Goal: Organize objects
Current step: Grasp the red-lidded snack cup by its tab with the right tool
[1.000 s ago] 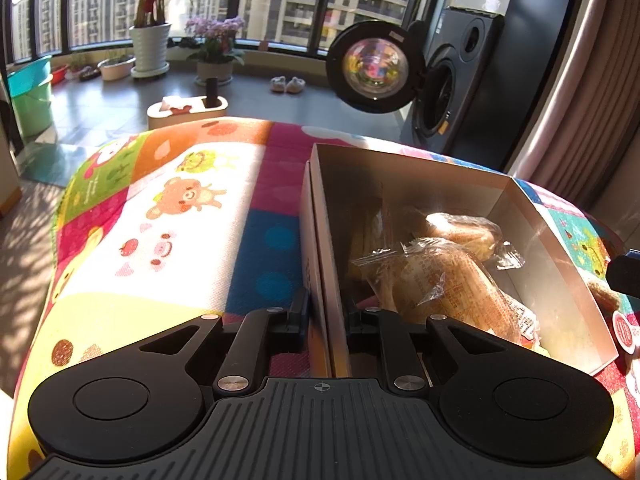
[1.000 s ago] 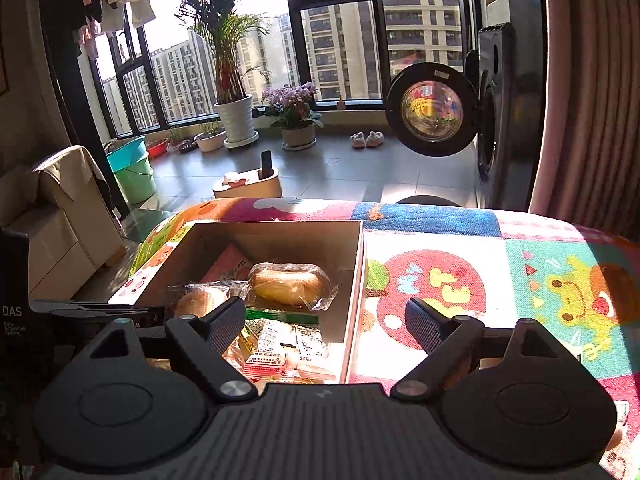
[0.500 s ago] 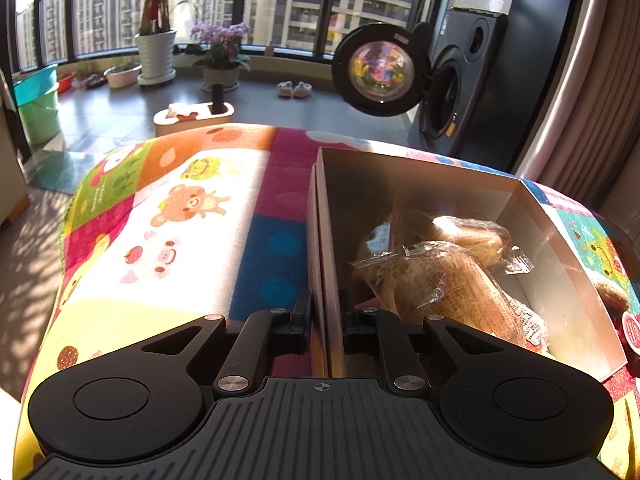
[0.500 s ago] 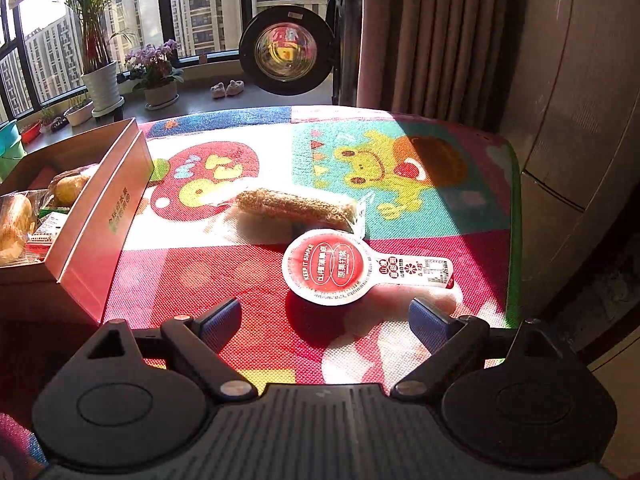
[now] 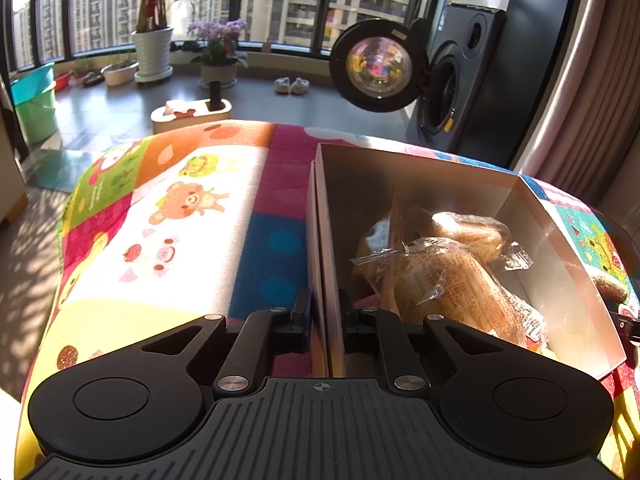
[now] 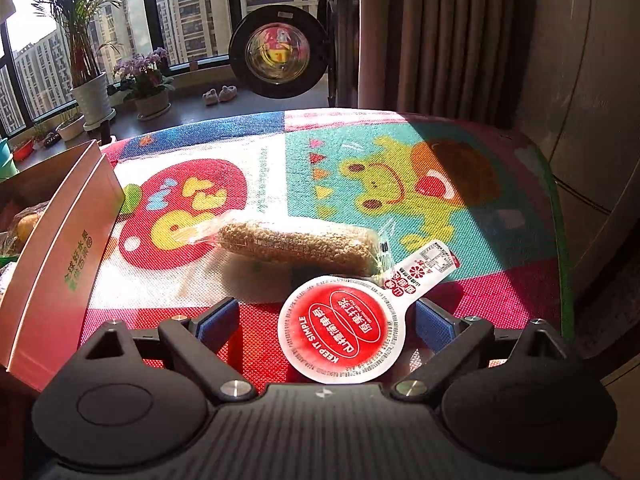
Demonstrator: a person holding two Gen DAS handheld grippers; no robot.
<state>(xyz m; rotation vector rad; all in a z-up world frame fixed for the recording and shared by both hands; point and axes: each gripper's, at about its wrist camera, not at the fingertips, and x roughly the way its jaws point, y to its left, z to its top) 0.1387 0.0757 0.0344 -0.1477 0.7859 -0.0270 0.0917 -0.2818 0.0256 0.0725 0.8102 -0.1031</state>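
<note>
In the left wrist view, the left gripper [image 5: 322, 312] is clamped on the near wall of the cardboard box [image 5: 440, 172], one finger outside and one inside, so the box is held steady on the bright cartoon mat [image 5: 180, 220]. The box is already partly filled: a large wrapped bread roll [image 5: 452, 284] lies in the near right part, a smaller wrapped bun [image 5: 472, 232] sits just behind it toward the far wall, and more packets show underneath, too hidden to name. The far left part of the box floor looks bare. So a good share of the sorting seems done.

In the right wrist view, the right gripper [image 6: 326, 318] is wide open and holds nothing. Between its fingers, close to the right one, lies a round red-lidded snack cup [image 6: 344, 330] with a paper tab, flat on the mat. Just beyond it, touching or nearly so, lies a wrapped grain bar [image 6: 296, 246]. The box stands at the left edge, apart from both. These two items are what is left outside, and the cup looks like the next one to be picked.
</note>
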